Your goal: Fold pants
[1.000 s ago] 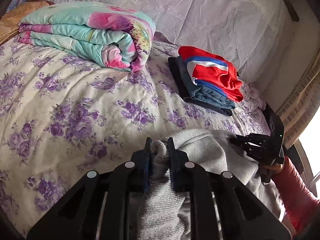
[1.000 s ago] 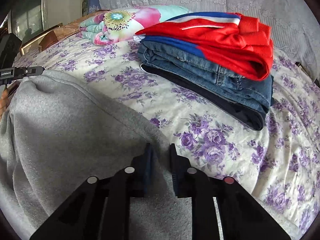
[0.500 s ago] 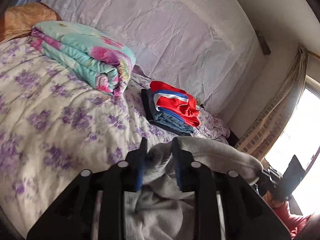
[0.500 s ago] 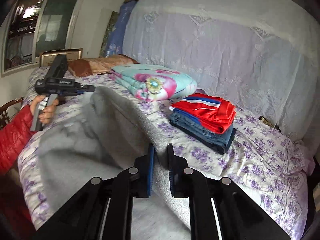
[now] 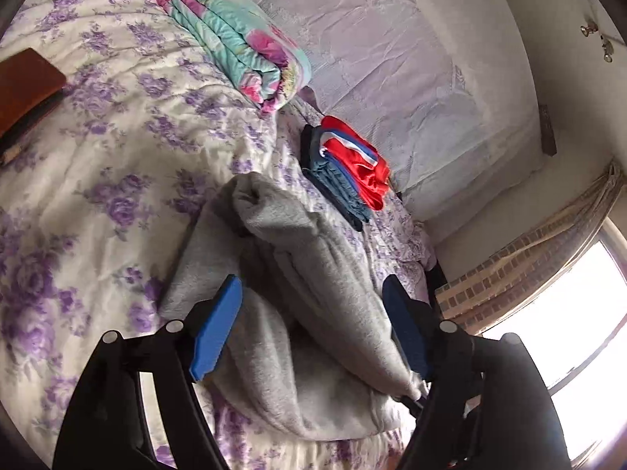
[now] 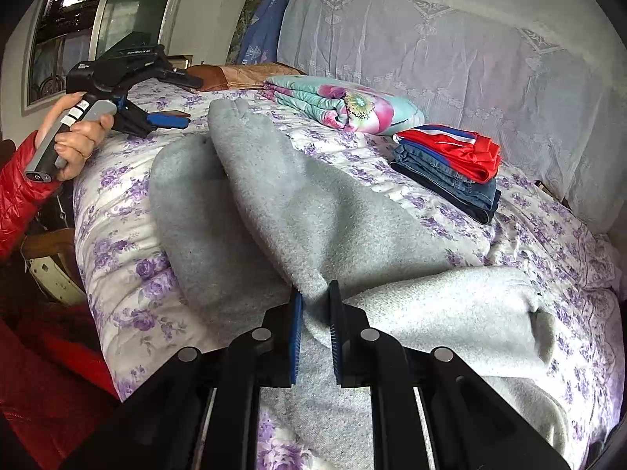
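- Left wrist view: left hand-held gripper (image 5: 311, 305) has just been opening; blue pads (image 5: 215, 329) now stand wide apart. A second ago they pinched a bunch of grey cloth. Cloth lies below and between them now, and I cannot see either pad pressing on it.
- Grey pants (image 5: 298, 274) are out of that grip and lie in a loose heap on the bed (image 5: 98, 125); a second ago the fabric was stretched between both tools.
- Right wrist view: right hand-held gripper (image 6: 315, 313) is clamped on a fold of the grey pants (image 6: 298, 211), pads nearly together, same as a second ago.
- Left hand-held gripper (image 6: 164, 117) shows at far left here, held by a hand (image 6: 72, 137) in a red quilted sleeve (image 6: 15, 192), clear of the pants; half a second ago it was right at the cloth's edge.
- Pants: thick fleecy knit, matte, soft rounded ridges, one leg bulging out to the right.
- Bedspread: cream quilted cotton with purple flower print, puckered.
- Folded quilt (image 6: 345, 103): smooth, turquoise with pink blooms, rolled edge.
- Stack of folded clothes (image 6: 450, 164): glossy red top with blue and white stripes over denim, square-edged, near the pants but apart from them.
- Pale lavender cloth with a lace pattern (image 6: 470, 39) covers the back behind the bed.
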Demonstrator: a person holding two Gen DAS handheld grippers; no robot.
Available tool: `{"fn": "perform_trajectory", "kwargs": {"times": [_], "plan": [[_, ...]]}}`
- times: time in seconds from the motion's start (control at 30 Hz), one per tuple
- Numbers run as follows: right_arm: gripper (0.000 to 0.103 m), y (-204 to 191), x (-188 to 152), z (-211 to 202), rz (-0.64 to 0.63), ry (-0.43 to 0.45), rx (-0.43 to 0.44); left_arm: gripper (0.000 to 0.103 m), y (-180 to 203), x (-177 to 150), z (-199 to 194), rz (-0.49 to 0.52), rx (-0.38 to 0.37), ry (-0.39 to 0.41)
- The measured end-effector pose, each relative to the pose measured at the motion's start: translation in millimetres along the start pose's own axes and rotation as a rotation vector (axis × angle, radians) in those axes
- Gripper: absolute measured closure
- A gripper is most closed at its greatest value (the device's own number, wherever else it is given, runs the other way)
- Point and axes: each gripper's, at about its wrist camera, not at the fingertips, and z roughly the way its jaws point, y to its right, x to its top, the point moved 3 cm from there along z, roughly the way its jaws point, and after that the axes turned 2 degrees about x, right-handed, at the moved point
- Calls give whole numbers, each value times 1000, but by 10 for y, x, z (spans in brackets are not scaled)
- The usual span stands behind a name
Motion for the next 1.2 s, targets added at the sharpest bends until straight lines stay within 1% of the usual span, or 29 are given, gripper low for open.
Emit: {"fn": "perform_trajectory", "kwargs": {"times": [0.03, 0.07, 0.13, 0.2, 0.23, 0.27, 0.3, 0.33, 0.37, 0.47, 0.5, 0.53, 0.57, 0.6, 0.63, 0.67, 0.7, 0.73, 0.77, 0.87, 0.93, 0.97, 1.0, 1.03, 1.07, 1.1, 1.13, 1.2], "plan": [[90, -10, -7, -5, -2, 1, -7, 32, 40, 25, 39, -1, -2, -6], [90, -16, -7, -5, -3, 2, -11, 30, 80, 53, 107, 0, 12, -14], [90, -14, 4, -10, 0, 5, -18, 29, 125, 96, 311, 12, 66, -70], [90, 0, 17, -22, 10, 10, -19, 31, 34, 117, 480, -36, 137, -96], [90, 8, 28, -32, 13, 14, -21, 44, -8, 120, 536, -55, 138, -108], [90, 16, 43, -53, 13, 21, -25, 69, -49, 125, 575, -69, 121, -120], [90, 20, 61, -88, 11, 32, -32, 78, -74, 129, 576, -84, 101, -125], [90, 21, 79, -137, 7, 43, -36, 82, -63, 127, 530, -86, 78, -112], [90, 14, 98, -203, 5, 55, -38, 86, -19, 116, 460, -67, 60, -95], [90, -55, 82, -387, -34, 64, -16, 86, 171, -13, 198, 55, 49, -64], [90, -98, 34, -396, -50, 47, -1, 86, 177, -85, 130, 96, 57, -70], [90, -144, -35, -366, -60, 19, 17, 86, 131, -150, 112, 114, 68, -85], [90, -199, -138, -290, -58, -17, 39, 86, 27, -222, 124, 112, 87, -109], [90, -253, -226, -207, -61, -50, 54, 86, -136, -304, 162, 81, 112, -137], [90, -323, -320, -125, -79, -75, 52, 86, -292, -383, 191, 42, 115, -155], [90, -388, -387, -75, -105, -77, 28, 87, -418, -450, 202, 11, 93, -164], [89, -436, -416, -61, -129, -65, -2, 87, -479, -494, 149, 2, 41, -146], [89, -470, -427, -56, -142, -58, -19, 87, -476, -507, 88, 10, 28, -131], [89, -475, -425, -55, -141, -57, -24, 86, -460, -513, 40, 15, 35, -122], [89, -444, -433, -58, -112, -55, -9, 83, -349, -507, -100, 39, 87, -93], [86, -453, -447, -60, -114, -50, -14, 81, -164, -482, -297, 104, 157, -12], [85, -459, -458, -55, -111, -46, -19, 81, -33, -485, -433, 151, 178, 39], [83, -465, -467, -41, -107, -42, -19, 80, 86, -505, -534, 181, 171, 69], [82, -476, -477, -37, -102, -39, -23, 73, 223, -533, -601, 212, 144, 86], [82, -480, -482, -29, -99, -37, -28, 58, 345, -552, -604, 238, 115, 87], [81, -485, -483, -23, -96, -36, -31, 50, 490, -586, -547, 270, 87, 70], [81, -484, -481, -20, -94, -37, -34, 37, 606, -627, -422, 297, 69, 37], [81, -486, -483, -20, -94, -39, -40, 35, 776, -746, -59, 362, 35, -63]]}}
